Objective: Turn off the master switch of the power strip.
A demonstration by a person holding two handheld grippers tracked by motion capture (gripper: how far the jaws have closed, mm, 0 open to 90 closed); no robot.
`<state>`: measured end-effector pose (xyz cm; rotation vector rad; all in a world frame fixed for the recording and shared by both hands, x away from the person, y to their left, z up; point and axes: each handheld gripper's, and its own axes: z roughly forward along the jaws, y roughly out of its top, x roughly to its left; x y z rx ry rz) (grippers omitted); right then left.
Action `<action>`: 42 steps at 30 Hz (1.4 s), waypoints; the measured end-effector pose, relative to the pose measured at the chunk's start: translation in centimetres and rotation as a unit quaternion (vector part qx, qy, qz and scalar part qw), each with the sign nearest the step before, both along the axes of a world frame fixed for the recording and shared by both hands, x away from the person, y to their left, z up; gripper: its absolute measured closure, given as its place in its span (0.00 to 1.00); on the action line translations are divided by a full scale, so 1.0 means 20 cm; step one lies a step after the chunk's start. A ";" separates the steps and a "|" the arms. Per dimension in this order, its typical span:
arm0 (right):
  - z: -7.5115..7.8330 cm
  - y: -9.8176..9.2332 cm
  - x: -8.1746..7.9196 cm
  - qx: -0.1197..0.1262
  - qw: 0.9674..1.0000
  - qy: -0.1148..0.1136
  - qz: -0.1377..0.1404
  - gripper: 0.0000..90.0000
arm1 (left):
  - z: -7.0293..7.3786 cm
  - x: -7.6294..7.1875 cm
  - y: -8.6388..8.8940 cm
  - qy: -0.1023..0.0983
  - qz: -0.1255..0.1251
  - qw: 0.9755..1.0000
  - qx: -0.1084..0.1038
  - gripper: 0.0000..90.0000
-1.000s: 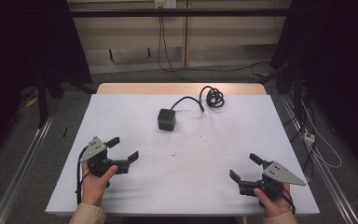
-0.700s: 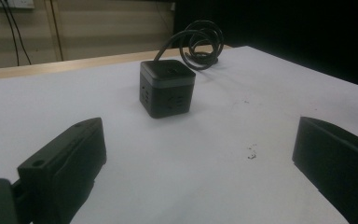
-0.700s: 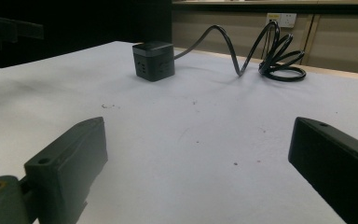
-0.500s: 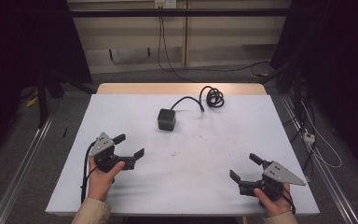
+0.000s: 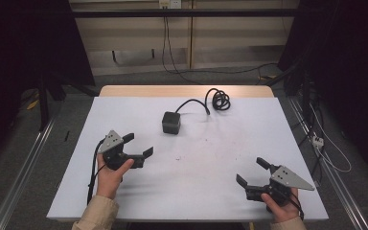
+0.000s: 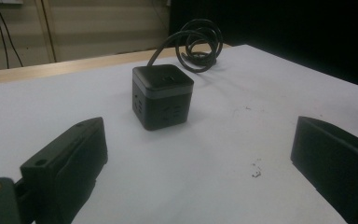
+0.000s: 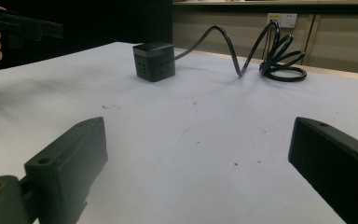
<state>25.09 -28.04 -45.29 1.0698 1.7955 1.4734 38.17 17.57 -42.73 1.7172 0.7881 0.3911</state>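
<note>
1. Two grippers are in hand at the near side of the white table. The left gripper has moved forward and inward from its spot a second ago and now sits closer to the black cube; the right gripper stays where it was, near the front right corner.
2. Both claws stand wide and hold nothing; in each gripper view the two black jaws are spread far apart, with bare table between them.
3. One cube stands upright on the table, past the left gripper and a little left of centre. In the left gripper view the cube lies ahead between the jaws, not touched.
4. One black cable runs from the cube to a coil near the far edge.
5. Bare table surrounds the cube on all sides. The coil lies just short of the wooden strip at the far edge.
</note>
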 end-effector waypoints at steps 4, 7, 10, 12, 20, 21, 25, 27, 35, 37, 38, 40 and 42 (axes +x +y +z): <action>0.00 0.00 0.00 -0.002 1.000 0.000 0.001 0.05 | 0.00 0.02 -0.02 -0.001 -0.001 1.000 0.001 0.04; 0.00 0.00 0.00 -0.001 1.000 -0.001 0.002 0.05 | 0.00 0.04 -0.04 0.000 -0.001 1.000 0.003 0.04; 0.00 0.00 0.00 0.000 1.000 0.000 0.003 0.05 | 0.00 0.05 -0.05 0.002 -0.002 1.000 0.001 0.05; 0.00 0.00 0.00 0.000 1.000 0.000 0.002 0.05 | 0.00 0.06 -0.06 0.002 -0.003 1.000 0.002 0.05; 0.00 0.00 0.00 0.000 1.000 0.000 0.003 0.05 | 0.01 0.09 -0.09 0.001 -0.007 1.000 0.006 0.05; 0.00 0.00 0.00 0.000 1.000 0.000 0.003 0.05 | 0.01 0.09 -0.10 0.001 -0.007 1.000 0.006 0.05; 0.00 0.00 0.00 -0.001 1.000 -0.001 0.004 0.05 | 0.01 0.11 -0.11 0.001 -0.007 1.000 0.006 0.06; 0.00 0.00 0.00 -0.001 1.000 -0.001 0.005 0.05 | 0.00 0.12 -0.11 0.004 -0.005 1.000 0.007 0.06; 0.00 0.00 0.00 -0.004 1.000 -0.001 0.006 0.05 | 0.01 0.14 -0.13 0.003 -0.006 1.000 0.012 0.06; 0.00 0.00 0.00 -0.003 1.000 -0.001 0.006 0.05 | 0.01 0.15 -0.14 0.002 -0.007 1.000 0.013 0.06; 0.00 0.00 0.00 -0.003 1.000 -0.002 0.006 0.05 | 0.02 0.15 -0.14 0.003 -0.006 1.000 0.012 0.06; 0.00 0.00 0.00 -0.002 1.000 -0.001 0.005 0.05 | 0.02 0.16 -0.15 0.004 -0.006 1.000 0.011 0.06; 0.00 0.00 0.00 -0.002 1.000 -0.001 0.005 0.05 | 0.02 0.17 -0.16 0.005 -0.007 1.000 0.010 0.06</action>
